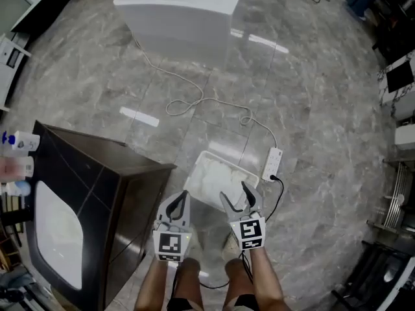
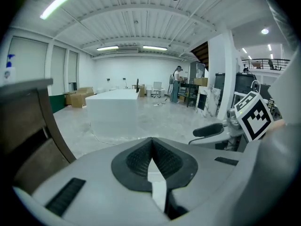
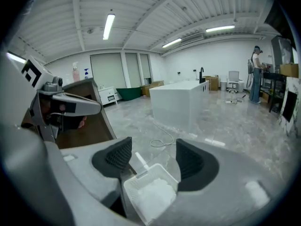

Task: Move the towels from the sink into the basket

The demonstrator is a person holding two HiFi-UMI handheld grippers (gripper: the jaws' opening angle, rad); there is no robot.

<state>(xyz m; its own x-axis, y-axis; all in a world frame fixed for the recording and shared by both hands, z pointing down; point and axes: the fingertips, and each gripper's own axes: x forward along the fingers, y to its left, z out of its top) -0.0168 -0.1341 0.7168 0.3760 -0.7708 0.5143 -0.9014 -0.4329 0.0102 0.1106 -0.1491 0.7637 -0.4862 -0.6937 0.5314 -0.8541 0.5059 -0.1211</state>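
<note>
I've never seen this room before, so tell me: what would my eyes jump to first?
Probably the two grippers low in the head view: the left gripper with jaws shut and the right gripper with jaws apart and empty, above a white basket of white towels on the grey floor. Next, the dark cabinet with its white sink at the left, and a big white block at the top.

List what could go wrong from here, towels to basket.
1. The power strip and its cable lie on the floor right beside the basket, which holds white towels; a foot or a dropped towel could catch them.
2. The left gripper is shut and the right gripper open, both empty above the basket. The sink sits off to the left, so a swing back could clip the cabinet corner.
</note>
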